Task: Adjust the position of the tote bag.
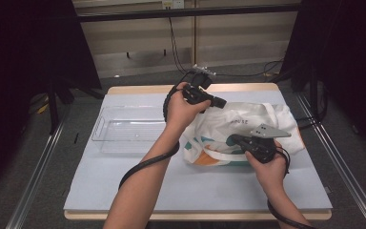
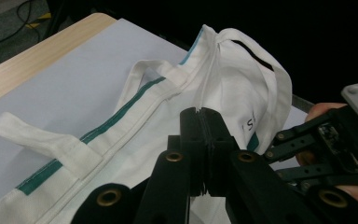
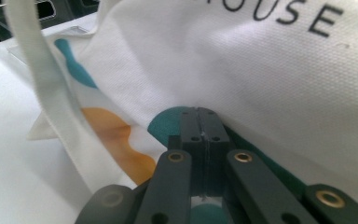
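A white tote bag with teal and orange prints and dark lettering lies crumpled on the right half of the table. My left gripper is at the bag's far left edge, shut on a fold of its white cloth near the teal-trimmed rim. A loose handle strap lies flat on the mat. My right gripper is at the bag's near side, shut on the cloth at a teal patch. White fabric rises up from its jaws, and another strap hangs at the left.
A clear plastic tray sits empty on the left of the pale blue mat. The wooden table edge runs along the far side. Cables trail from both grippers, and dark curtains flank the table.
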The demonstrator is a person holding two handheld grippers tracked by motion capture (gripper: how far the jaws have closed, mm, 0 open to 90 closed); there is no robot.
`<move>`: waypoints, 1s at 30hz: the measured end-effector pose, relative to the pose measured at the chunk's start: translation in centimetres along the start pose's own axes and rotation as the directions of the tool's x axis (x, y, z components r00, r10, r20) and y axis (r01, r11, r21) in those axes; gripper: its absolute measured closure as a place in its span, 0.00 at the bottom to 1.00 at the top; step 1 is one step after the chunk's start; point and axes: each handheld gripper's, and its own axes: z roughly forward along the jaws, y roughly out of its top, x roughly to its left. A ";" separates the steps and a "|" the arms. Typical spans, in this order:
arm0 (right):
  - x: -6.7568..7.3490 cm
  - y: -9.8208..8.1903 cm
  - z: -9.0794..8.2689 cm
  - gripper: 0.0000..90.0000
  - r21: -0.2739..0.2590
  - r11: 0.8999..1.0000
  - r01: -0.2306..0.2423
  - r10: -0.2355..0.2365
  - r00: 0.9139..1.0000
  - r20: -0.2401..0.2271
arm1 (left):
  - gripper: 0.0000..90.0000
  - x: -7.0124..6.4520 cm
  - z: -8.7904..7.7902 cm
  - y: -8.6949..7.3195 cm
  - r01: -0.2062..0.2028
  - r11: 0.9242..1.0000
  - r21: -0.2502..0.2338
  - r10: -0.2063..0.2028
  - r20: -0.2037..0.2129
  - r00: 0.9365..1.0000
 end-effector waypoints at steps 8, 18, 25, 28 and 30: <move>0.1 -0.1 0.4 1.00 0.013 1.000 0.000 -0.001 1.000 0.008 | 0.99 -1.2 -0.8 -0.6 -0.011 0.999 -0.033 0.013 0.054 0.998; 0.5 -0.5 -0.1 1.00 0.023 1.000 0.015 -0.015 1.000 -0.004 | 0.99 -1.6 -0.9 -1.9 -0.045 0.999 0.001 0.045 0.037 0.998; 0.5 0.1 -2.8 1.00 -0.032 0.999 0.028 -0.028 1.000 0.005 | 0.99 -1.5 -0.5 -2.3 -0.045 0.999 0.003 0.045 0.032 0.998; 0.3 0.2 -3.1 1.00 -0.029 0.999 0.033 -0.033 0.999 0.000 | 0.98 -1.3 -0.2 -2.6 -0.039 0.999 0.013 0.038 0.038 0.999; -0.1 -0.1 -2.7 1.00 -0.007 1.000 0.027 -0.027 1.000 0.002 | 0.98 -1.2 0.2 -2.9 -0.029 0.999 0.024 0.028 0.036 0.999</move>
